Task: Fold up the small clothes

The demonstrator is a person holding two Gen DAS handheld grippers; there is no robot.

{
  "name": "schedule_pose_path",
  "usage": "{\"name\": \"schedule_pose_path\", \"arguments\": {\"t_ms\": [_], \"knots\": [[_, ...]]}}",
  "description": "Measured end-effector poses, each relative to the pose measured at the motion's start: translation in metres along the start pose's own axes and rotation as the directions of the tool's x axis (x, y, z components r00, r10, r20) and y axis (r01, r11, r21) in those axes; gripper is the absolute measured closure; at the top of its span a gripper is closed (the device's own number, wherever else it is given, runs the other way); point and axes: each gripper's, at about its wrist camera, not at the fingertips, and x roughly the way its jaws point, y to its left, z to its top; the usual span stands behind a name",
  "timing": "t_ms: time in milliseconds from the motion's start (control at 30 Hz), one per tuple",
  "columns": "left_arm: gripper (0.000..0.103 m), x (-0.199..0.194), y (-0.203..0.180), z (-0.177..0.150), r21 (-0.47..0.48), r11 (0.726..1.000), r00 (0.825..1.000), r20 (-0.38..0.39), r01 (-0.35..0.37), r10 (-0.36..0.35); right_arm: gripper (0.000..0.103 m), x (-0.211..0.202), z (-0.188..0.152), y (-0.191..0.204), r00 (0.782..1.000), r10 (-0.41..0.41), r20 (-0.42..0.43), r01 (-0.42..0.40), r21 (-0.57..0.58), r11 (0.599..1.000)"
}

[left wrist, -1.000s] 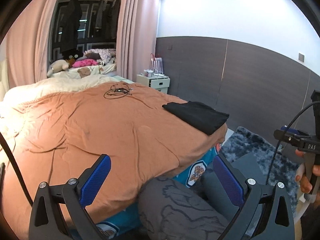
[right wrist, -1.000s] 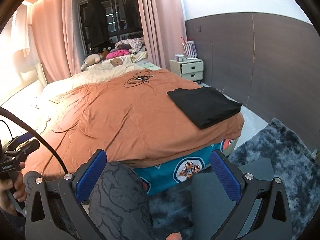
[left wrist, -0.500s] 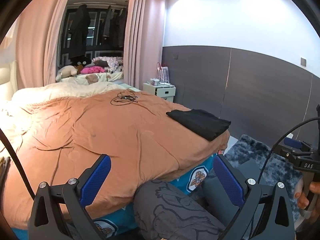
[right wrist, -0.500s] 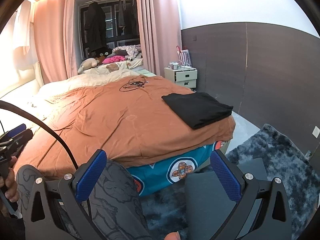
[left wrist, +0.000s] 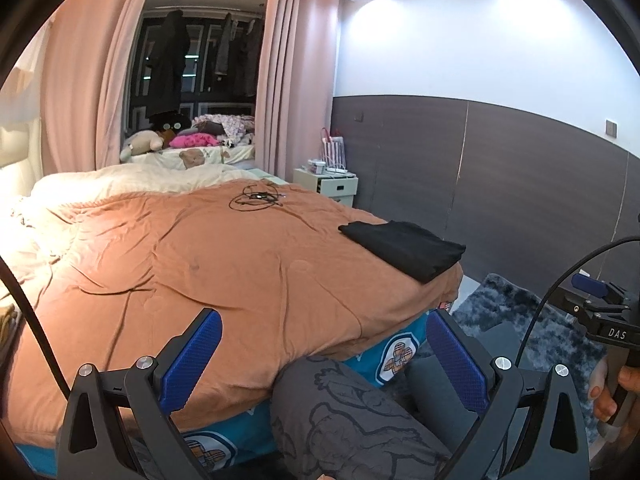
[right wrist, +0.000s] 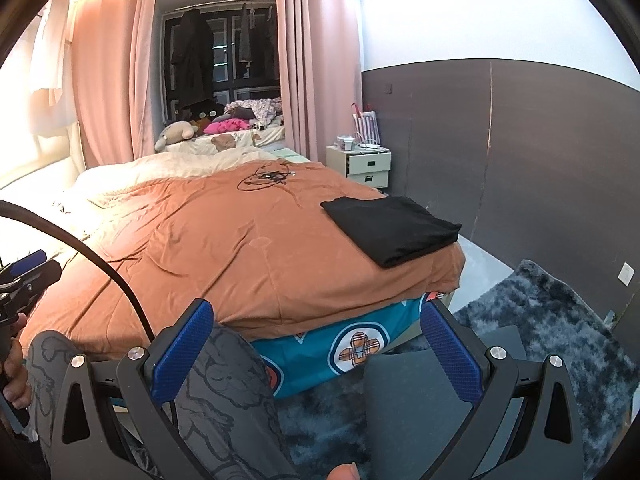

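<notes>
A folded black garment (left wrist: 404, 247) (right wrist: 390, 229) lies flat near the right corner of the bed, on the orange cover (left wrist: 224, 264) (right wrist: 248, 248). My left gripper (left wrist: 324, 354) is open, held off the bed's near edge above a person's knee in grey patterned trousers (left wrist: 352, 412). My right gripper (right wrist: 318, 348) is also open with nothing between its blue pads, low beside the bed. Both are well short of the garment. Each view catches the other gripper's handle in a hand at the frame edge.
A tangle of black cable (left wrist: 256, 198) (right wrist: 266, 178) lies on the far part of the cover. A white nightstand (right wrist: 360, 166) stands by the dark wall panel. A shaggy dark blue rug (right wrist: 552, 320) covers the floor at right. Plush toys and clothes pile up behind the pink curtains.
Both views have tilted upward and pulled back a little, so the bed sits lower and more ceiling shows. The garment has not moved; both grippers stay open.
</notes>
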Motion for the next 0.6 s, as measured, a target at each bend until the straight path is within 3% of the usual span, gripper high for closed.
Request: {"name": "schedule_pose_path", "arguments": {"t_ms": [600], "knots": [[0.000, -0.014, -0.009, 0.001, 0.005, 1.000, 1.000, 0.014, -0.025, 0.025, 0.000, -0.002, -0.002, -0.012, 1.000, -0.006, 0.022, 0.006, -0.005, 1.000]]}}
